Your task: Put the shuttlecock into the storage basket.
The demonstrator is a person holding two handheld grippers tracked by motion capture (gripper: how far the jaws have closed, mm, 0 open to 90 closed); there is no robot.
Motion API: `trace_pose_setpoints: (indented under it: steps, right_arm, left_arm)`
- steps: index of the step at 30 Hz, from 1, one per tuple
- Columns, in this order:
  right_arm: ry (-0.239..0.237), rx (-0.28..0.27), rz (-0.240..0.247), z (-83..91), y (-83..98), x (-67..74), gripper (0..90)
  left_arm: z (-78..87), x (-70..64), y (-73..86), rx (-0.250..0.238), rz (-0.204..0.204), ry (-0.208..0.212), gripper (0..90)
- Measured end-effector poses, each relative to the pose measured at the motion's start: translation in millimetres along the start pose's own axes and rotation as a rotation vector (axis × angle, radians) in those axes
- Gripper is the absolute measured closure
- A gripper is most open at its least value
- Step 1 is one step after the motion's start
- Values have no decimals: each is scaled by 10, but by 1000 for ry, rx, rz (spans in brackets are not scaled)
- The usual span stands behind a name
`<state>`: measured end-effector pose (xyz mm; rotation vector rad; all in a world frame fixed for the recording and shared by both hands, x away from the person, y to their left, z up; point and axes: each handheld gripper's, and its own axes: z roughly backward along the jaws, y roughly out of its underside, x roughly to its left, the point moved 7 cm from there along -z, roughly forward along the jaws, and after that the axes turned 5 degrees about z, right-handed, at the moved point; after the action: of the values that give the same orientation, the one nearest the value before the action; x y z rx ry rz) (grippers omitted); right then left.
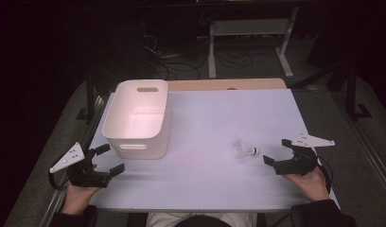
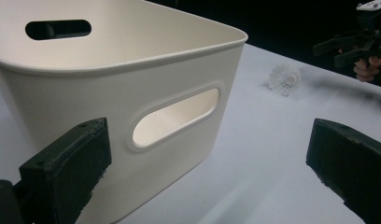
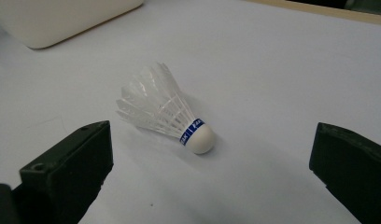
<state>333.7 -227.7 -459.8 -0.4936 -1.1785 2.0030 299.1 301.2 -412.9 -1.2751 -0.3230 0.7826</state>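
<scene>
A white feather shuttlecock (image 3: 167,111) is lying on its side on the desk (image 1: 205,184), well to the right of the white storage bin (image 1: 138,118). The right claw (image 1: 280,153) is sitting just right of the shuttlecock, jaws spread and holding nothing. The left claw (image 1: 110,160) is resting by the bin's near left corner, also spread wide and holding nothing.
</scene>
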Motion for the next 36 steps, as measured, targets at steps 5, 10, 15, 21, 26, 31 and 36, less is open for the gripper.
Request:
trace_pose_setpoints:
  steps: [5, 10, 15, 21, 26, 31, 36]
  right_arm:
    - [-2, 0, 2, 2, -1, 10, 0]
    - [-3, 2, 6, -2, 0, 14, 0]
    - [-4, -1, 4, 2, -3, 17, 0]
    - [-6, -1, 9, 2, -5, 20, 0]
    - [-8, 2, 15, -4, -5, 24, 0]
    - [-9, 3, 16, 2, -18, 31, 0]
    - [-6, 8, 34, 13, -50, 39, 0]
  left_arm:
    - [3, -3, 0, -1, -1, 1, 0]
    - [1, -2, 2, 2, -2, 1, 0]
    - [3, -2, 2, 1, -2, 1, 0]
    - [5, -3, 4, 2, -2, 1, 0]
    - [3, -5, 5, 3, -3, 2, 0]
    - [1, -7, 7, 4, -4, 3, 0]
    - [-1, -8, 11, 9, -4, 5, 0]
